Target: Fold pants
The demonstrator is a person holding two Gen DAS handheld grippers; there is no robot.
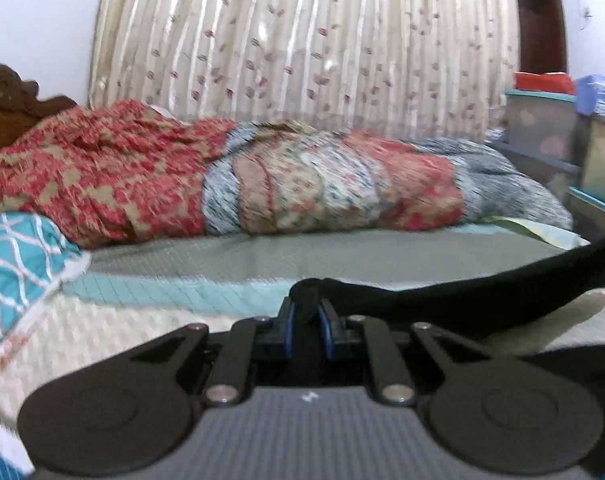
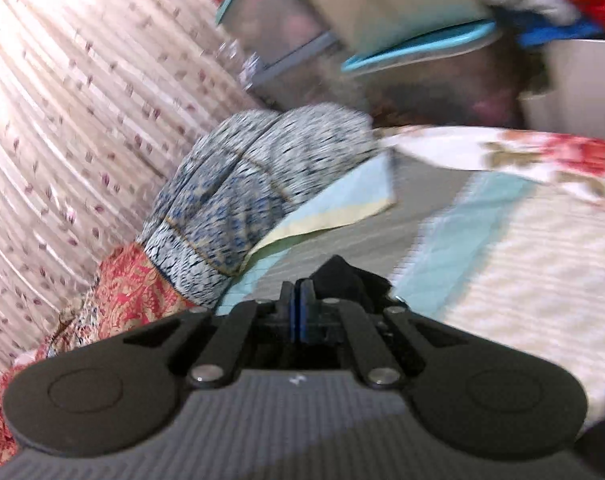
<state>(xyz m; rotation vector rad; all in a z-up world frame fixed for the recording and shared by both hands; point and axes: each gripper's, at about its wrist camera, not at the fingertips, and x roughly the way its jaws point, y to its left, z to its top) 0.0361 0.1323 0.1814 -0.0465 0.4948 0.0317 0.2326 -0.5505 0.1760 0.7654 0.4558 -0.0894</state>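
Observation:
The black pants (image 1: 442, 284) hang as a taut dark band from my left gripper (image 1: 307, 312) toward the right edge of the left wrist view, above the bed. My left gripper is shut on an edge of them. In the right wrist view my right gripper (image 2: 298, 300) is shut on a bunched black corner of the pants (image 2: 342, 276), held above the bedsheet. The right view is tilted and blurred. Most of the pants are hidden below both grippers.
A striped cream, teal and grey bedsheet (image 1: 222, 256) covers the bed. A rolled red and blue patterned quilt (image 1: 230, 176) lies along the far side by the curtain (image 1: 302, 40). A teal pillow (image 1: 14, 256) lies left. Stacked storage boxes (image 1: 550, 120) stand right.

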